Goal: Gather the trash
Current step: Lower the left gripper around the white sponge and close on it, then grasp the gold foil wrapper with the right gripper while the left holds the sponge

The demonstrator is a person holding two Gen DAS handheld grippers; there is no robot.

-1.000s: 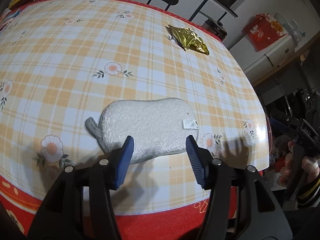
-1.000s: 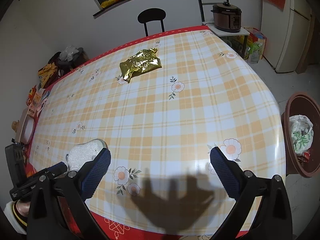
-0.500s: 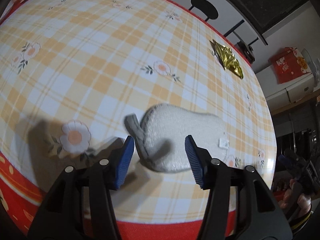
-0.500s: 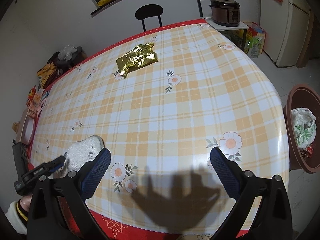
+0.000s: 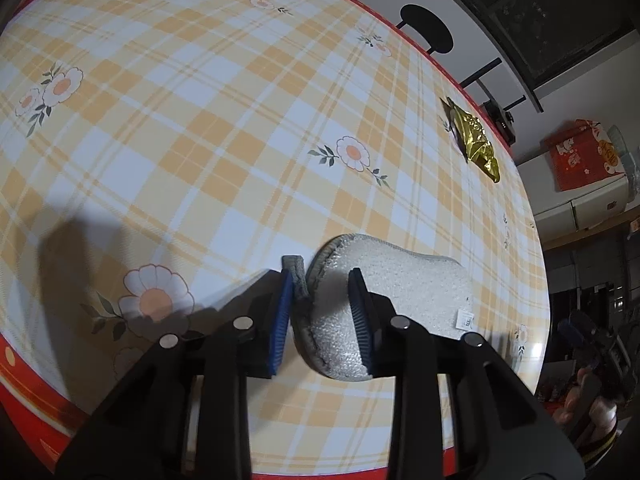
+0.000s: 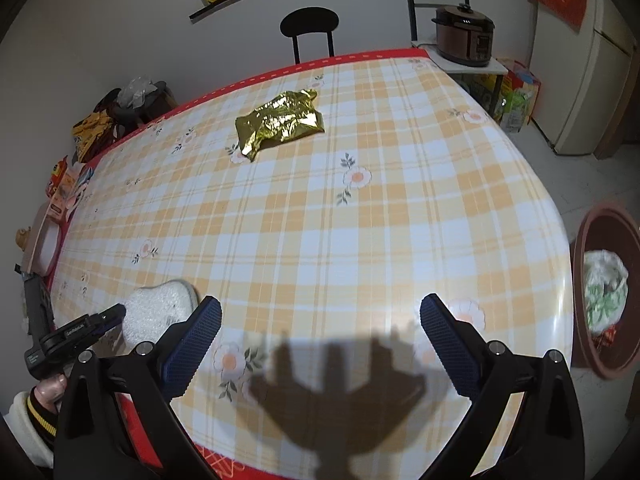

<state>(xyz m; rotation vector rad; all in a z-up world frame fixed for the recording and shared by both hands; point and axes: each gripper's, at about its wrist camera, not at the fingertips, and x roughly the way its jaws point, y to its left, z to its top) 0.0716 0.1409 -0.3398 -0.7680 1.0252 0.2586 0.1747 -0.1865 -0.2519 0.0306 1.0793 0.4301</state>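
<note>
A white scrub pad (image 5: 400, 284) with a grey edge and grey loop lies near the table's front edge; it also shows in the right wrist view (image 6: 158, 312). My left gripper (image 5: 320, 312) is shut on the pad's near end, with the pad bunched between the blue pads. A crumpled gold foil wrapper (image 6: 280, 122) lies at the far side of the table, also in the left wrist view (image 5: 476, 146). My right gripper (image 6: 320, 328) is open and empty above the front edge of the table.
The table has an orange plaid cloth (image 6: 360, 220) with a red border. A brown bin (image 6: 604, 292) with trash stands on the floor at the right. A black chair (image 6: 310, 26) is behind the table. Snack packets (image 6: 66, 180) sit at the left end.
My left gripper has closed from open onto the near end of the scrub pad, bunching it. The right gripper has moved a little forward and stays open.
</note>
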